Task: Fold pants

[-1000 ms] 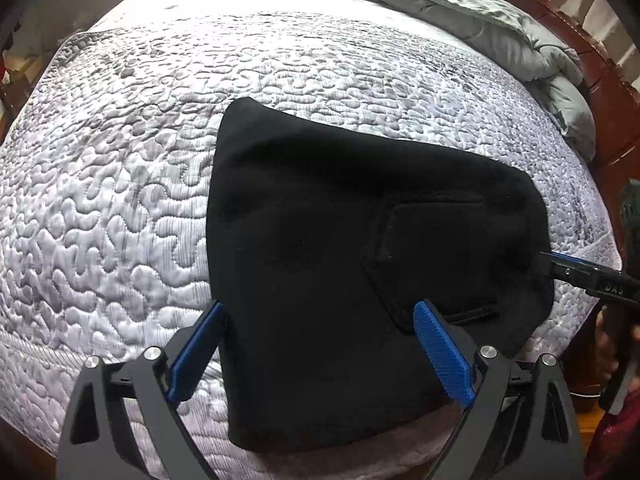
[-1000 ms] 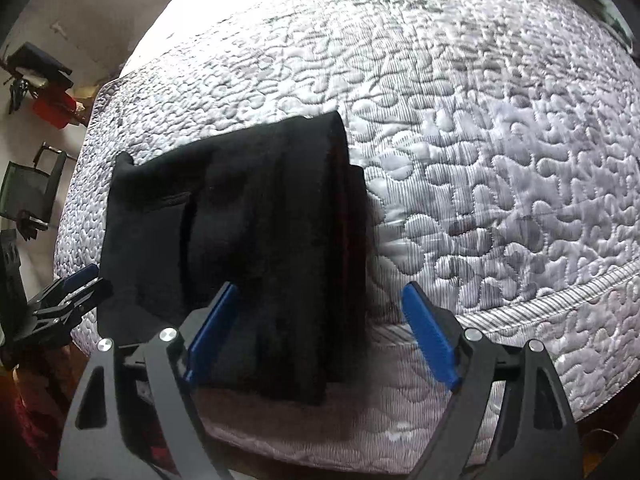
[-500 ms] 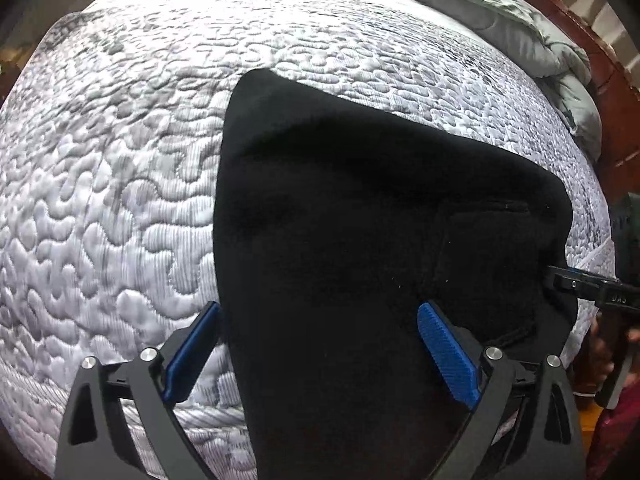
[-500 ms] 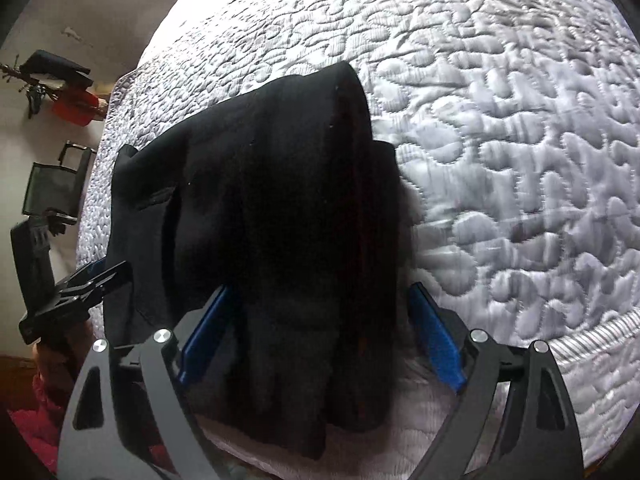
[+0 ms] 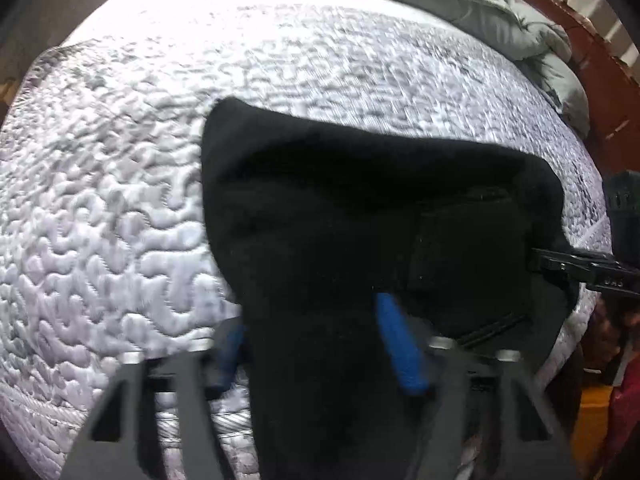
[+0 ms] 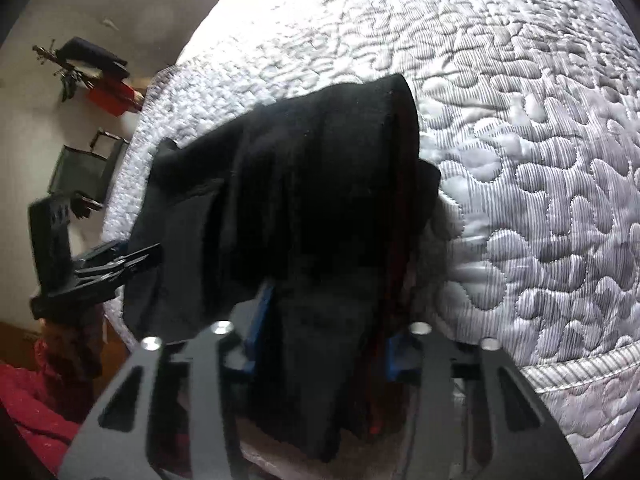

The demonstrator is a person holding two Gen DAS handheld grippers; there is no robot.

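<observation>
Left wrist view: black pants (image 5: 360, 216), folded into a thick bundle, lie on a white quilted bed cover (image 5: 112, 216) near the bed's near edge.
Left gripper (image 5: 312, 344): its jaws are closing, with the near left part of the pants between them; the blue pad (image 5: 396, 344) on one side lies against the black cloth, while the other pad is blurred at the cloth's left edge.
Left grip: the frame is smeared, so I cannot tell whether the pads already press the fabric.
Right gripper seen from the left: its dark fingers reach in from the right and meet the pants' right edge.
Right wrist view: the pants (image 6: 312, 184) show as stacked folds, with a thin red trim along the right side.
Right gripper (image 6: 324, 332): its jaws are closing, and the near end of the bundle fills the gap between the two blue pads (image 6: 256, 328).
Right grip: cloth touches both pads, though the blur hides how firmly.
Left gripper seen from the right: it meets the left edge of the pants.
Bed: a grey duvet (image 5: 480, 8) is bunched along the far side beside a wooden frame (image 5: 592, 60).
Room: a dark chair (image 6: 80, 168) stands by the wall.
</observation>
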